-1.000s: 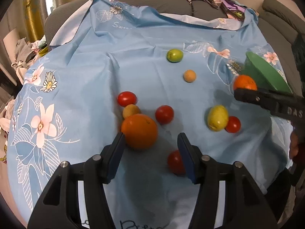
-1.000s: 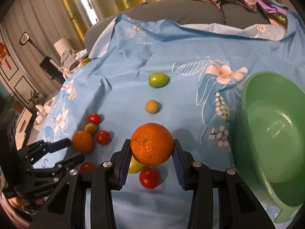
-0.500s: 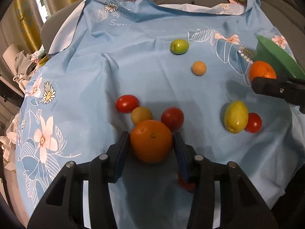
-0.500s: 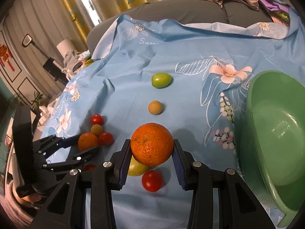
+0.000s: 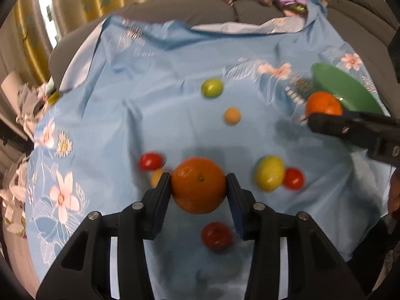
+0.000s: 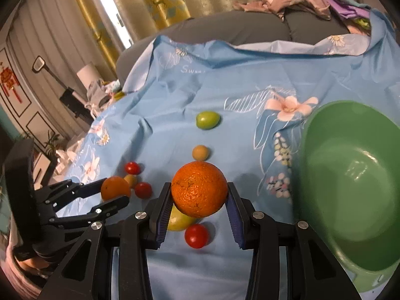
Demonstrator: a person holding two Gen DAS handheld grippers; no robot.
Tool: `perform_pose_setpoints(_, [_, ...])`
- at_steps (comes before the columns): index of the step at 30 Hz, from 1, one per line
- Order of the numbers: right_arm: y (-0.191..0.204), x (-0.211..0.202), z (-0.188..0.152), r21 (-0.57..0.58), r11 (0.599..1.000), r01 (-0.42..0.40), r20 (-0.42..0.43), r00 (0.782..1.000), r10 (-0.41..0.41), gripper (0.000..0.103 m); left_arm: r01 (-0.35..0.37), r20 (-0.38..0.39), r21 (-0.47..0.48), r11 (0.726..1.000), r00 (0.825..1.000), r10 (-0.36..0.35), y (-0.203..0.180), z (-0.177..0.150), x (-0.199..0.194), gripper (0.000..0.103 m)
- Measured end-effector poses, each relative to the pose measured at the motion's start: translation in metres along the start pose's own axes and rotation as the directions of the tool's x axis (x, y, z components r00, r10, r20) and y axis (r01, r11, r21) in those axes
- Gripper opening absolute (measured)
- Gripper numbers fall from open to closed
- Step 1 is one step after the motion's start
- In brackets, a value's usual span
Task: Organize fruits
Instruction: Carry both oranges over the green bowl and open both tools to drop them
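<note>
My left gripper (image 5: 199, 191) is shut on a smooth orange (image 5: 198, 185) and holds it just above the blue flowered cloth (image 5: 125, 125). My right gripper (image 6: 199, 201) is shut on a rough-skinned orange (image 6: 199, 189), held up left of the green bowl (image 6: 350, 192). The bowl is empty. On the cloth lie a yellow-green fruit (image 5: 270, 173), several red tomatoes (image 5: 150, 161), a green fruit (image 5: 212, 88) and a small tan fruit (image 5: 232, 116). The left gripper and its orange (image 6: 115, 188) also show in the right wrist view.
A grey sofa (image 6: 237, 30) with piled clothes (image 6: 295, 5) stands behind the cloth. Curtains (image 6: 150, 2) hang at the back. A red tomato (image 5: 216, 235) lies under my left gripper. Another tomato (image 6: 196, 235) and the yellow-green fruit (image 6: 178, 221) lie under my right gripper.
My left gripper moved onto the smooth orange, shut on it and lifted it off the cloth. My right gripper kept its orange and drifted slightly closer to the bowl.
</note>
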State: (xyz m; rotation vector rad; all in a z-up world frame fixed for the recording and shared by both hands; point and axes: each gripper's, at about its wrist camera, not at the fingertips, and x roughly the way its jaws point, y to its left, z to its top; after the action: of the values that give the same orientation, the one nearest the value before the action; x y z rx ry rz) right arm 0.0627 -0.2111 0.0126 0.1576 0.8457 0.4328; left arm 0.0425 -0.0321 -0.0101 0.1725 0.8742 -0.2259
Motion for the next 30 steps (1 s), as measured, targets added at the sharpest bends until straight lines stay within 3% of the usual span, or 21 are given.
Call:
perform_pose_setpoints(9, [-0.027,-0.032,0.003,0.045,0.998,0.038,0.07,0.997,-0.041,0.044,0.069,0.061,0.09,0.994,0.995,-0.074,-0.052,0.037,-0.014,0.044])
perform_pose_setpoints(17, [-0.073,-0.061,-0.003,0.129,0.982,0.139,0.112,0.982,-0.153,0.044,0.175,0.077,0.18,0.968,0.978,-0.191,-0.111,0.069,-0.008,0.044])
perform_pose_setpoints(23, [-0.105,-0.072,-0.013,0.171,0.953,0.251,0.085,0.96,-0.268,0.044,0.236,0.067,0.226,0.945,0.964,-0.257,-0.153,0.088,0.007,0.044])
perform_pose_setpoints(30, [-0.122,-0.076,-0.025,0.182,0.93,0.32,0.037,0.943,-0.332,0.044,0.246,0.039,0.269,0.931,0.963,-0.266,-0.184,0.095,0.024,0.045])
